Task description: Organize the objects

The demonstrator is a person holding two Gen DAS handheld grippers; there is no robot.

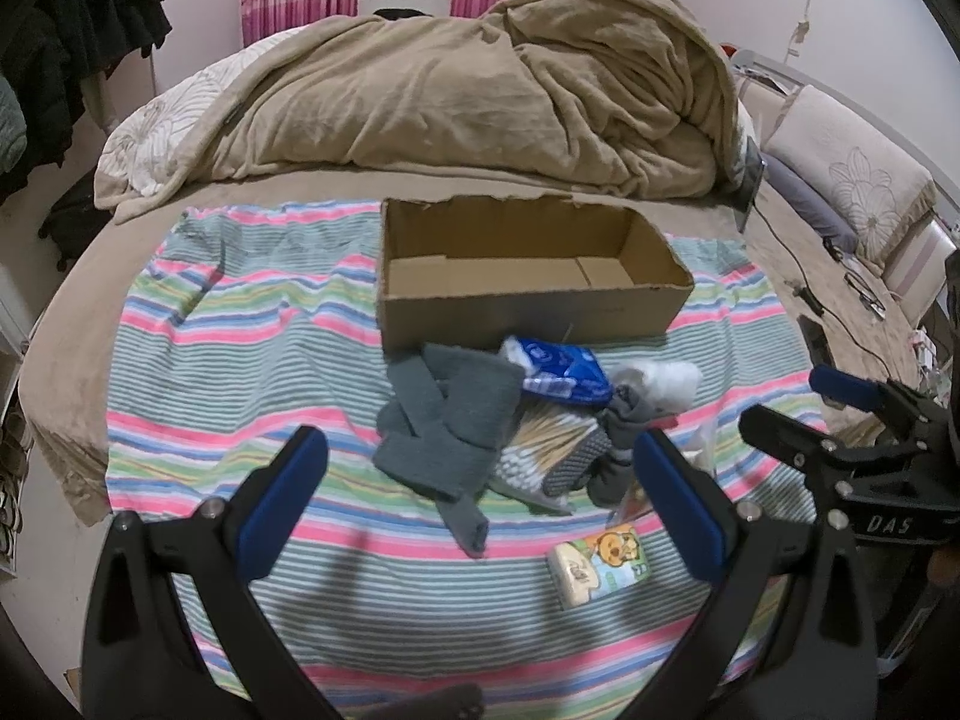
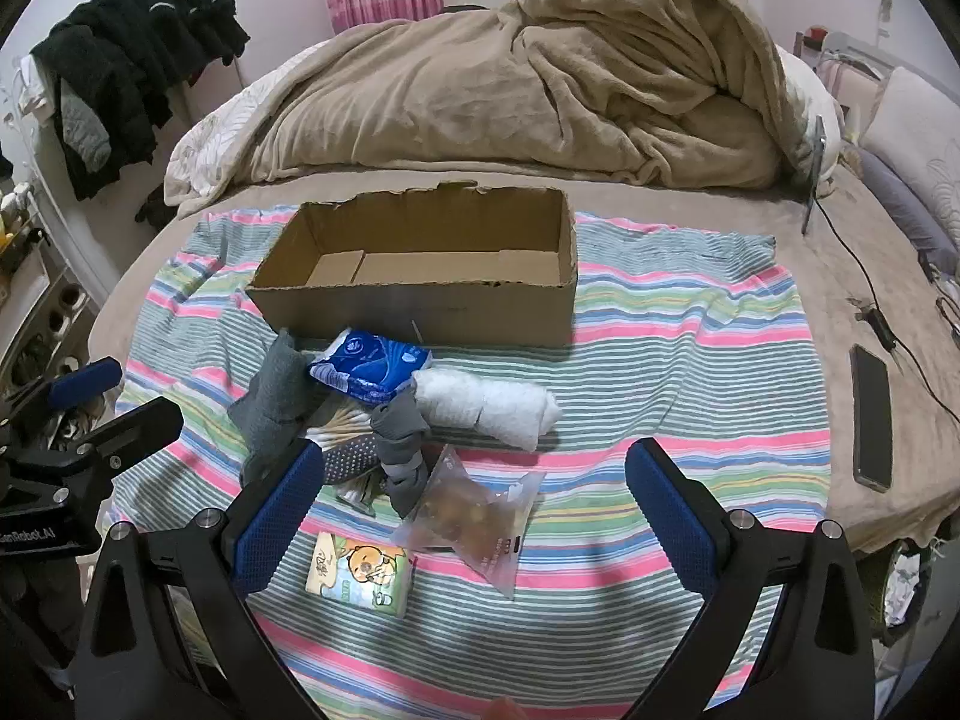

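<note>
Your left hand-held gripper [image 1: 480,468] and right hand-held gripper [image 2: 474,474] are both released, and the pile of small items [image 2: 384,414] lies mid-frame just beyond their fingertips, below the cardboard box [image 2: 420,306].

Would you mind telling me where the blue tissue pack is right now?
In the right wrist view the blue tissue pack lies left of centre, just before the box, between the grey cloth and white roll.

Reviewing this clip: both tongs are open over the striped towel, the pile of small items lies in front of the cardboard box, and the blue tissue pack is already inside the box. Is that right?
Not quite. The blue tissue pack is not inside the cardboard box; the right wrist view shows it on the striped towel just in front, and the box holds nothing. The rest stands: left tongs and right tongs are open.
</note>
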